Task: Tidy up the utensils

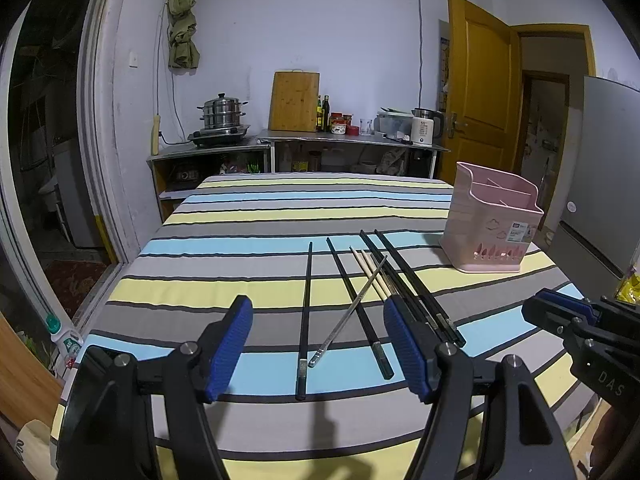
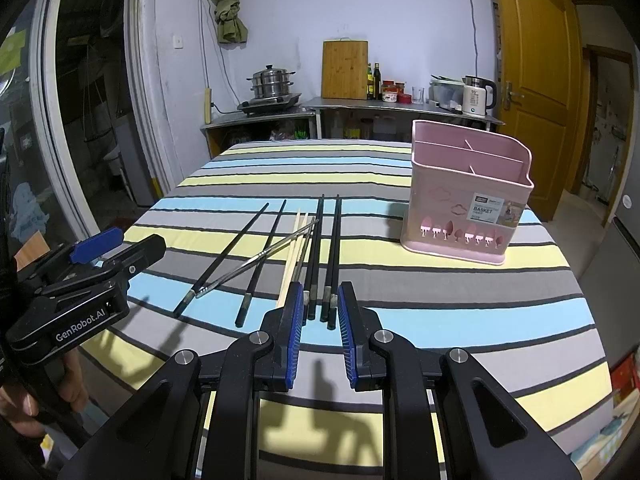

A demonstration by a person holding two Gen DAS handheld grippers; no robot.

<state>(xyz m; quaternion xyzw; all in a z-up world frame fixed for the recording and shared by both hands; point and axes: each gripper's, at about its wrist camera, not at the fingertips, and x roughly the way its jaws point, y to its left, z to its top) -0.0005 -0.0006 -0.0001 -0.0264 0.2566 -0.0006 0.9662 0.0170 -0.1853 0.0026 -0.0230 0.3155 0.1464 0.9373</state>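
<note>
Striped cloth in blue, yellow and grey covers the desk [image 2: 460, 320], with a kitchen counter against the far wall. Long black chopsticks [image 2: 332, 248], pale wooden ones [image 2: 292, 256] and a thin metal stick [image 2: 256, 260] lie fanned at centre frame — light, stiff, likely slippery, best pinched near their thick near ends. A pink plastic utensil basket [image 2: 464, 208] stands right of centre. The right hand-held gripper [image 2: 319, 320] hovers low, jaws narrowed around two black ends, not yet clamped; the left hand-held gripper [image 1: 318, 344] is wide and empty.

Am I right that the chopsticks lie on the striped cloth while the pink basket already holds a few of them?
Not quite: in the right wrist view the pink basket is empty. The chopsticks do lie on the striped cloth.
</note>
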